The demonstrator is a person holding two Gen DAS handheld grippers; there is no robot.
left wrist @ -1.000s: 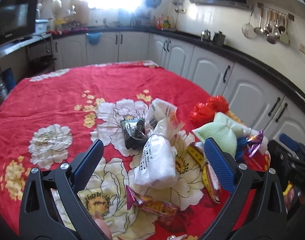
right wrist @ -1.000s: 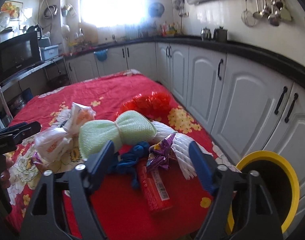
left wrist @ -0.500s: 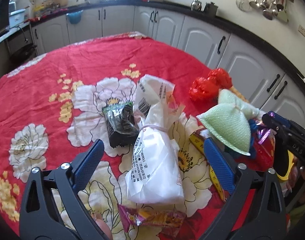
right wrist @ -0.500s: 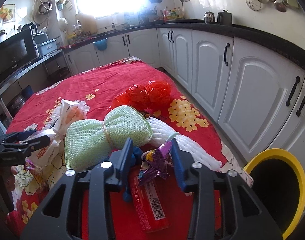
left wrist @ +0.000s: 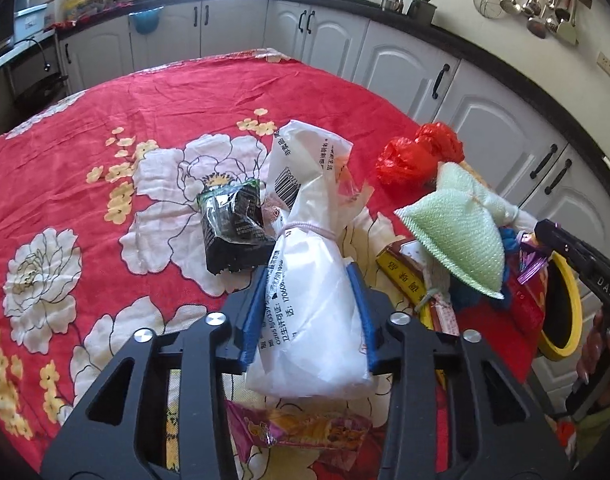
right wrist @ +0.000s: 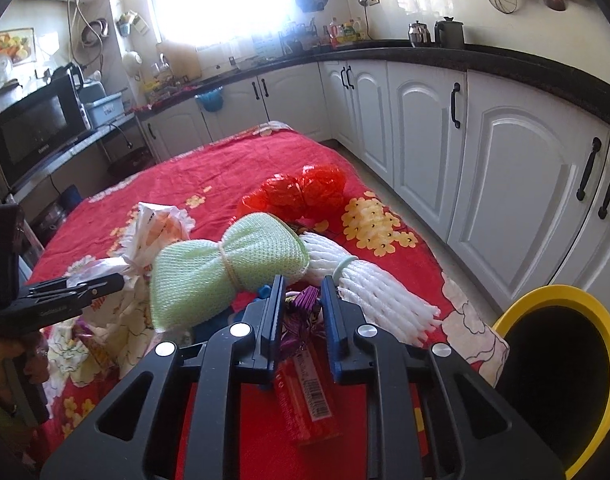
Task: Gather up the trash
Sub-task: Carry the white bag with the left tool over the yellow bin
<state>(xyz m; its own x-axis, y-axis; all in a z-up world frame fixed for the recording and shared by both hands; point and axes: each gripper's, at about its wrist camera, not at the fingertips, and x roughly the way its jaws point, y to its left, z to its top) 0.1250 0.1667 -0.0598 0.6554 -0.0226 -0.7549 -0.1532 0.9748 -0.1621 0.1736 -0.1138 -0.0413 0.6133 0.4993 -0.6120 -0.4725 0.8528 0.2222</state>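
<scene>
Gripping one white bag [left wrist: 311, 304], one purple wrapper [right wrist: 301, 308]

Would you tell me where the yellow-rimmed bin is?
In the right wrist view, the bin stands lower right, just off the table's edge beside the white cabinets.

The yellow-rimmed bin [right wrist: 561, 380] ran off the frame's lower right edge. The green mesh bundle [left wrist: 461, 236] hid most of the blue item beneath it. Small print on the white bag [left wrist: 313, 280] stayed unreadable.

Both tongs closed — left [left wrist: 308, 312] on white bag [left wrist: 313, 320], right [right wrist: 302, 312] on purple wrapper [right wrist: 301, 308].
</scene>
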